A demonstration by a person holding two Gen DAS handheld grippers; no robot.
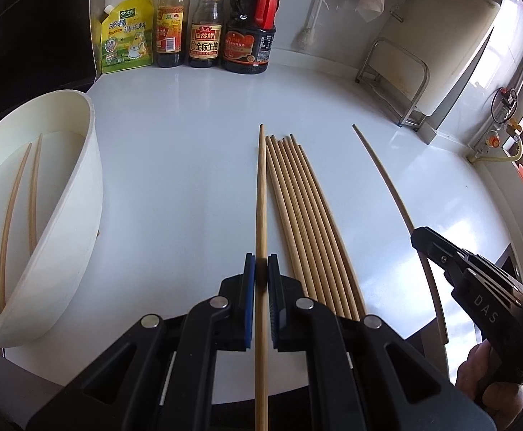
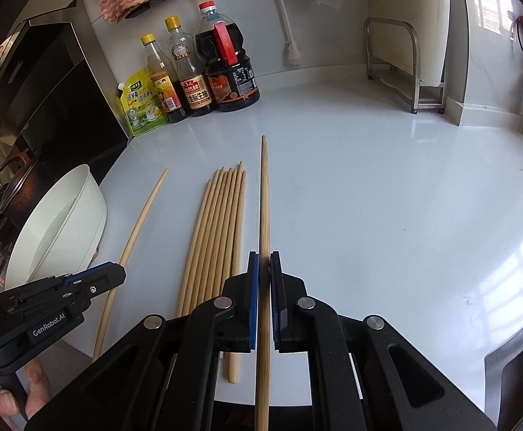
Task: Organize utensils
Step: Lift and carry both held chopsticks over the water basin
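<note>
My left gripper (image 1: 261, 269) is shut on one wooden chopstick (image 1: 261, 194) that points away along the white counter. My right gripper (image 2: 264, 269) is shut on another chopstick (image 2: 264, 197); the same gripper shows at the right of the left wrist view (image 1: 423, 240), and the left gripper shows at the left of the right wrist view (image 2: 114, 273). A bundle of several chopsticks (image 1: 308, 222) lies between the two held ones, also in the right wrist view (image 2: 214, 237). A white container (image 1: 60, 197) at the left holds two chopsticks (image 1: 20, 197).
Sauce bottles (image 1: 207, 21) and a yellow seasoning pouch (image 1: 126, 36) stand at the back. A metal rack with a cutting board (image 1: 405, 72) is at the back right. A black stove hood (image 2: 45, 89) and a pot (image 2: 17, 186) sit left of the counter (image 2: 387, 197).
</note>
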